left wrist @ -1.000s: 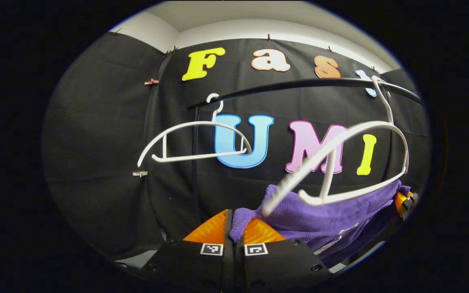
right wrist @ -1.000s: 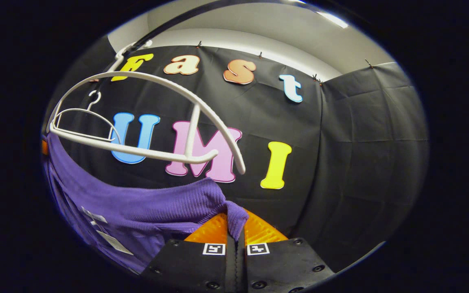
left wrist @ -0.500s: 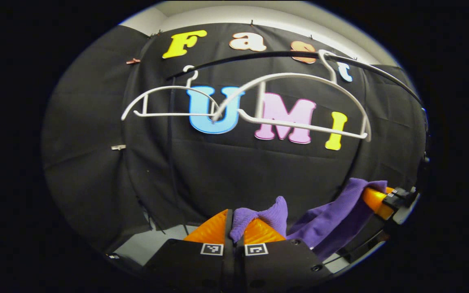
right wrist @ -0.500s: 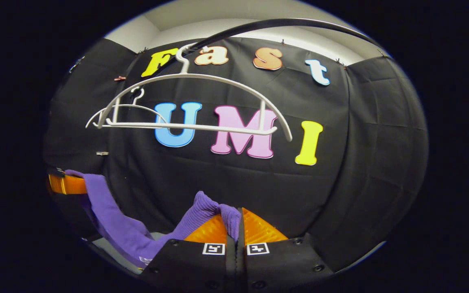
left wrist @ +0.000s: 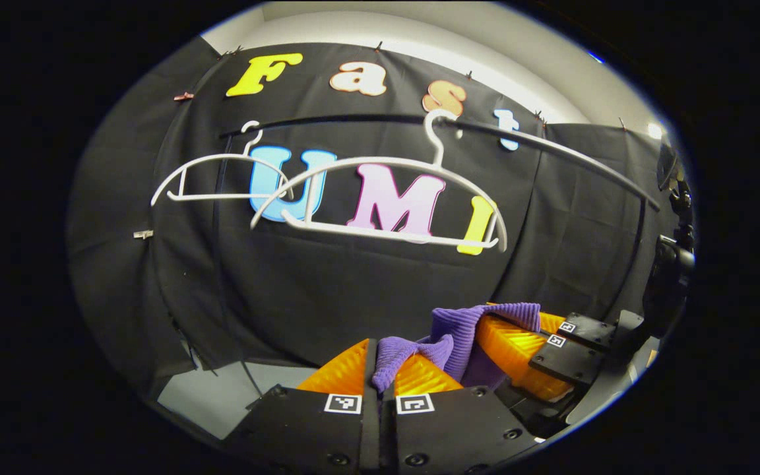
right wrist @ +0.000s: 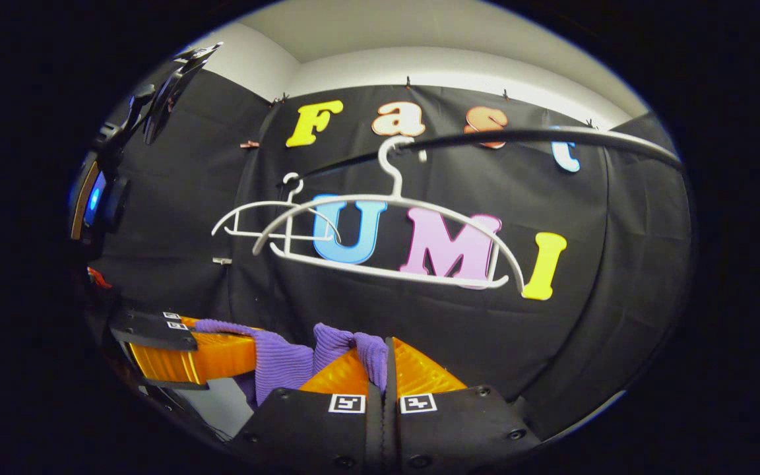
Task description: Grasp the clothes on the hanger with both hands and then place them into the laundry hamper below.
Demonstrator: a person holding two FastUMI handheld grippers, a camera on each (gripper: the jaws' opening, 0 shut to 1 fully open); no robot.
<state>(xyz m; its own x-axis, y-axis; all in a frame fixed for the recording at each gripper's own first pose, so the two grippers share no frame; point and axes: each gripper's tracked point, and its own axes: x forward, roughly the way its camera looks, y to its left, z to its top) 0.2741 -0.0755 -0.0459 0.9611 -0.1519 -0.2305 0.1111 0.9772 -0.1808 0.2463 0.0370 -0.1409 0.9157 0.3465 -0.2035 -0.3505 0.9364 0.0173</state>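
Both grippers [left wrist: 379, 369] [right wrist: 380, 369] clamp unlabelled purple garment [left wrist: 459, 330].

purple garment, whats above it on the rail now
Two bare white hangers, the nearer hanger and the farther hanger, hang on the black rail above the purple garment. What lies below the garment is out of sight.

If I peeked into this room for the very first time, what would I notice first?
Probably the bright purple garment, bunched low down and pinched in both pairs of tongs, the left tongs and the right tongs, held close together. Above it, two bare white hangers hang on a dark rail: the nearer hanger in front, the farther hanger behind to its left.
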